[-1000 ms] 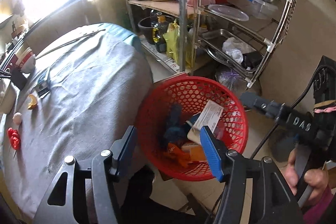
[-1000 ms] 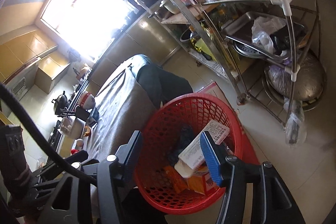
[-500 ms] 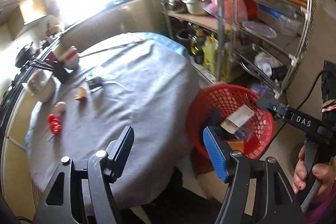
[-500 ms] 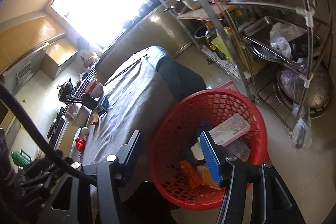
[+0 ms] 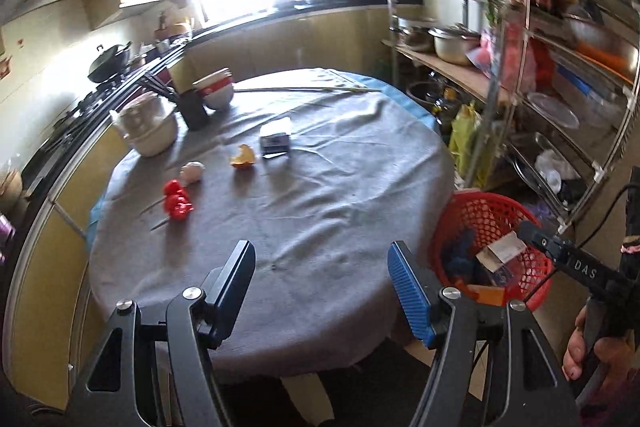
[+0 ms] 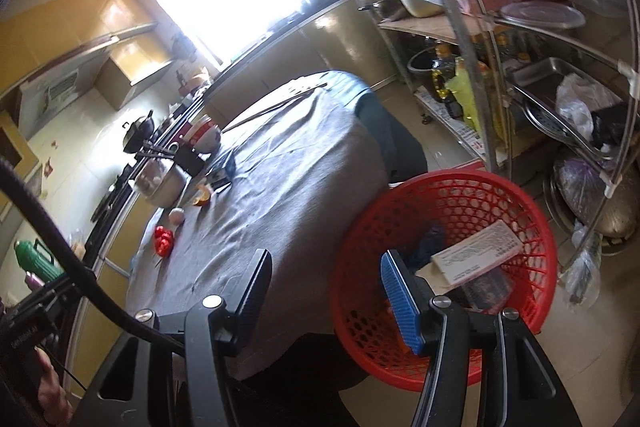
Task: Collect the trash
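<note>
Only the right wrist view shows the green flask (image 6: 34,261). Both grippers, left (image 5: 322,291) and right (image 6: 326,297), tilt downward, jaws apart and empty; the left's have just been widening. Scraps (image 5: 178,201) lie on the table (image 5: 320,195), with more in the red basket (image 6: 460,183) beside it.

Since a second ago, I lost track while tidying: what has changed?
The left gripper swung from over the red basket to over the grey tablecloth, its jaws opening, nothing between them. The right gripper stays open and empty. Basket contents and table scraps unchanged.
</note>
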Motion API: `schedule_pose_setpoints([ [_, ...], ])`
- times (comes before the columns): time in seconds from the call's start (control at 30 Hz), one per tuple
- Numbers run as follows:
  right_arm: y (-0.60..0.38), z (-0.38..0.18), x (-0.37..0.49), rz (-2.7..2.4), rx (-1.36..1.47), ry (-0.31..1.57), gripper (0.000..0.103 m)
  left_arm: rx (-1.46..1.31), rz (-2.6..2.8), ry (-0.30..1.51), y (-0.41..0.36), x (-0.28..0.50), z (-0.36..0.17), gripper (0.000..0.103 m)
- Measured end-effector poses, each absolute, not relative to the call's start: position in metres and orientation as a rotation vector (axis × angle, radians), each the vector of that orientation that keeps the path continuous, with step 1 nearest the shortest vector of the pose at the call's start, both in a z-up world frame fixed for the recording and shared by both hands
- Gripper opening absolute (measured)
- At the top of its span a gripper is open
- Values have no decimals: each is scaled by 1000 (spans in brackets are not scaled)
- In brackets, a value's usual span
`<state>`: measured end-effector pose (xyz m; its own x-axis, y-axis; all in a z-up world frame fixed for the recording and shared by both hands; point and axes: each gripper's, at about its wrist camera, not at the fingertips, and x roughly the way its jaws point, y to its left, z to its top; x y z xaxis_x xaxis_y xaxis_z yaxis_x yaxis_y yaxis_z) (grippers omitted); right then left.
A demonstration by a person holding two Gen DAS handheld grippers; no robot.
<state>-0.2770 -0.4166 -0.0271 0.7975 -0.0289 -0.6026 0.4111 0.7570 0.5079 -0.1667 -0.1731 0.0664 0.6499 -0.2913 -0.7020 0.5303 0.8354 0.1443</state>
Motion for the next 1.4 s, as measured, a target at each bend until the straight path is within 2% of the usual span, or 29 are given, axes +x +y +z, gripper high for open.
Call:
schedule_pose_setpoints([
  [0.37,-379,-16,-258,-209,586,647,61,299,-424,721,-139,-157,66,70],
  [0.63,-355,-15,-245,-182,536,680,61,262,-363,810,-107,-141,42,70],
  [0.87,-330,-15,-233,-150,485,711,61,171,-269,876,-57,-125,23,70],
  [1.4,-247,-15,-189,-61,321,803,61,-55,-112,901,55,-92,14,70],
])
